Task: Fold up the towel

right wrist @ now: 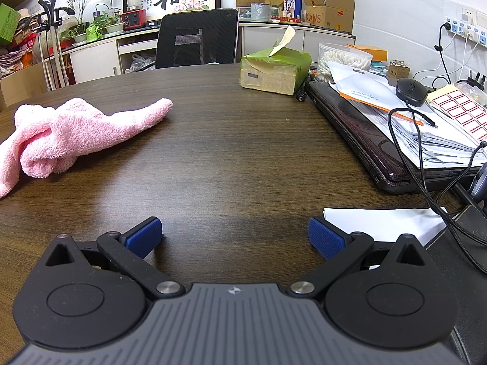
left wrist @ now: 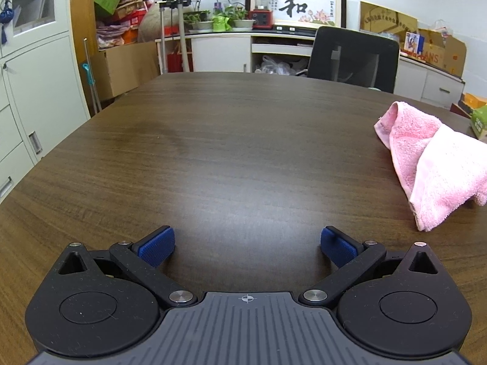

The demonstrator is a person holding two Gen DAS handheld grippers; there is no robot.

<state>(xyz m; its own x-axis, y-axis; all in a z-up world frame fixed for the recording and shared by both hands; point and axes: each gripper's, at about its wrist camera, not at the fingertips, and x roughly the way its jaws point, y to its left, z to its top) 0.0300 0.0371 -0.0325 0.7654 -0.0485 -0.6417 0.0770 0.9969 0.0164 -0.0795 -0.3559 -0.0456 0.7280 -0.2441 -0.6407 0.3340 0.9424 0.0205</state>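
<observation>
A pink towel lies crumpled in a heap on the dark wooden table, at the right edge of the left wrist view. It also shows at the left of the right wrist view. My left gripper is open and empty, low over bare table, to the left of the towel. My right gripper is open and empty, low over the table, to the right of the towel. Neither gripper touches the towel.
A green tissue box stands at the table's far side. A laptop piled with papers, a mouse and cables fills the right side. A white sheet lies by my right finger. A black chair stands behind the table.
</observation>
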